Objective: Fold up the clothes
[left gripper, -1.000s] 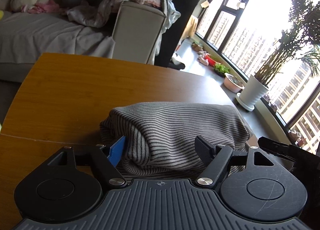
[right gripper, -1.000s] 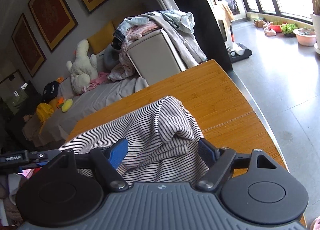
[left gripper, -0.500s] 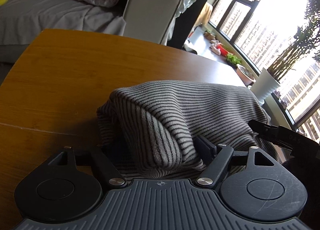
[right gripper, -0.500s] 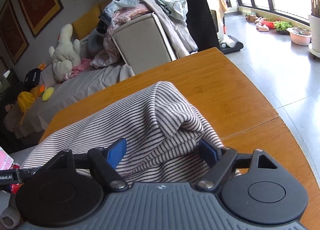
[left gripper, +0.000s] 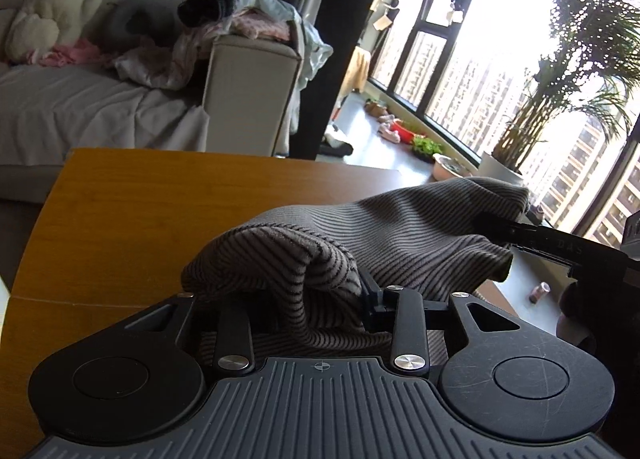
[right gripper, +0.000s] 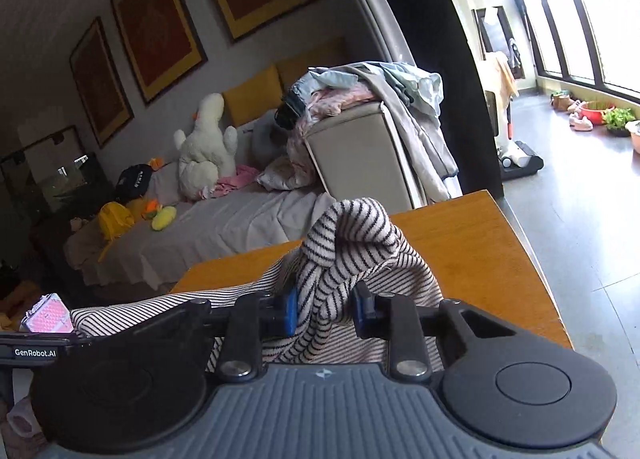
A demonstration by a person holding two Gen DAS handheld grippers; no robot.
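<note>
My left wrist camera sits low behind the left tool [left gripper: 320,299], very near the striped garment [left gripper: 400,227], facing the window [left gripper: 500,71] at 2 o'clock. My right wrist camera looks over the right tool [right gripper: 324,309] toward the sofa [right gripper: 240,219] at 11. Both share the garment, surface [left gripper: 140,211] and sofa.

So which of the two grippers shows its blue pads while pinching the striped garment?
The right gripper: blue pads show beside the striped garment; cloth covers the left gripper's.

Dark-striped garment [right gripper: 352,251], seemingly pinkish-white; orange-brown wooden table [right gripper: 472,243]; blue-padded tool [right gripper: 325,311].
</note>
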